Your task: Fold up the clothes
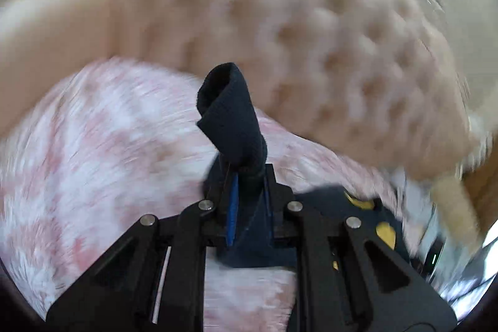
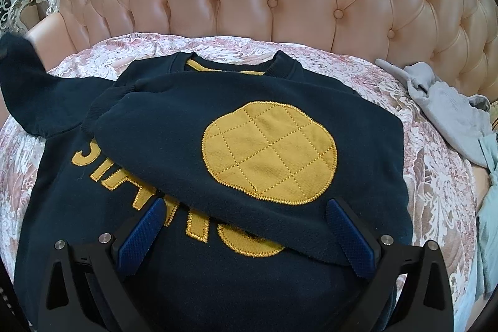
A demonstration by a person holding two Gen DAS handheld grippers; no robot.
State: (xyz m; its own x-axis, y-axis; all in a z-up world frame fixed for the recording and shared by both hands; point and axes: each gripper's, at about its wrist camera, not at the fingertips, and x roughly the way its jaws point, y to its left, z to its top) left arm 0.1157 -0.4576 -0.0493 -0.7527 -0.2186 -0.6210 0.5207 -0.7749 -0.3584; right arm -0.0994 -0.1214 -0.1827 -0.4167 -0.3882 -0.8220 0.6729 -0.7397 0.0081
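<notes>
Navy sweatshirt (image 2: 218,145) spread on the pink floral bedspread (image 2: 435,192), centre of the right wrist view, one sleeve with a yellow quilted patch (image 2: 269,153) folded across the chest. Left gripper (image 1: 246,176) pinching the other sleeve's cuff (image 1: 230,114), raised mid-frame. Right gripper (image 2: 246,226) spread wide, nothing gripped, low over the sweatshirt. Grey garments (image 2: 451,114) at right edge.

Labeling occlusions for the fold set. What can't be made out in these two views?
- Left wrist view: motion blur smears the bedspread and headboard; only the cuff pinched in the left gripper is sharp.
- Right wrist view: sweatshirt lettering is covered by the folded sleeve, unreadable.
- Right wrist view: sweatshirt hem cut off behind the right gripper.
- Right wrist view: grey clothes run off the right edge.
</notes>
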